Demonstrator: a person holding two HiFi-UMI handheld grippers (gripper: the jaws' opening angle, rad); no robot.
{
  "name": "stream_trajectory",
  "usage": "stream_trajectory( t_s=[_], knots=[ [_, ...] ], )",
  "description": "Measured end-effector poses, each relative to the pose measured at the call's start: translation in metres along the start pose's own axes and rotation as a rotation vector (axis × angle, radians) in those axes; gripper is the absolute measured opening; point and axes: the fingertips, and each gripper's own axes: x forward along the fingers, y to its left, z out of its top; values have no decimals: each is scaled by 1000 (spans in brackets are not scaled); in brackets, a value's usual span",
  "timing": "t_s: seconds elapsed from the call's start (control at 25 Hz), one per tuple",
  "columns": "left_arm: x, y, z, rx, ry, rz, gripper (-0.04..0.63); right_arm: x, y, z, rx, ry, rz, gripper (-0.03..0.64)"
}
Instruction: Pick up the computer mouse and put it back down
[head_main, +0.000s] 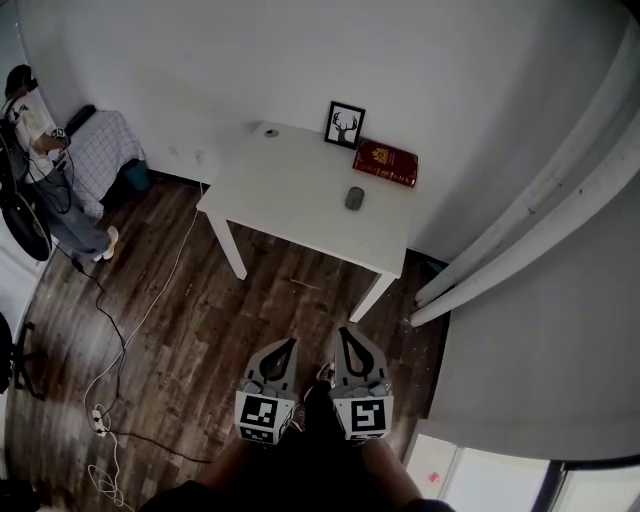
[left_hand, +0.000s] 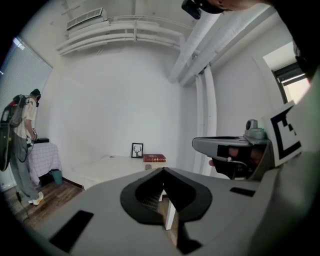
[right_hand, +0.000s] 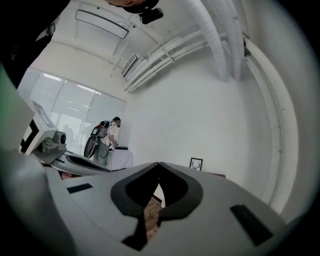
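Far L a person (head_main: 45, 150) stands near the wall, cables (head_main: 110, 400) trailing over the wood floor (head_main: 200, 330). Mid-frame the white table (head_main: 280, 200) carries, L to R, a small round thing (head_main: 271, 132), a framed deer picture (head_main: 345, 124), the computer mouse (head_main: 354, 198) lying flat in front of the picture, & a red book (head_main: 386, 163) just beside it. Nearer, well apart from the table, left gripper (head_main: 290, 342) & right gripper (head_main: 345, 332) sit side by side, each w/ jaws closed tip to tip, nothing btwn them; white pipes (head_main: 520, 230) run along the R wall
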Motion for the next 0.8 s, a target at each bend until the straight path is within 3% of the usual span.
stream_trajectory(
  t_s=[0.2,0.52,0.8],
  knots=[
    [39,29,2,25,21,25,0,49,-26,-13,-17,-19,21,20],
    [136,50,46,41,18,33,0,131,-86,3,1,-22,79,20],
    [223,44,34,21,102,6,0,171,-146,-27,15,21,97,20]
  ],
)
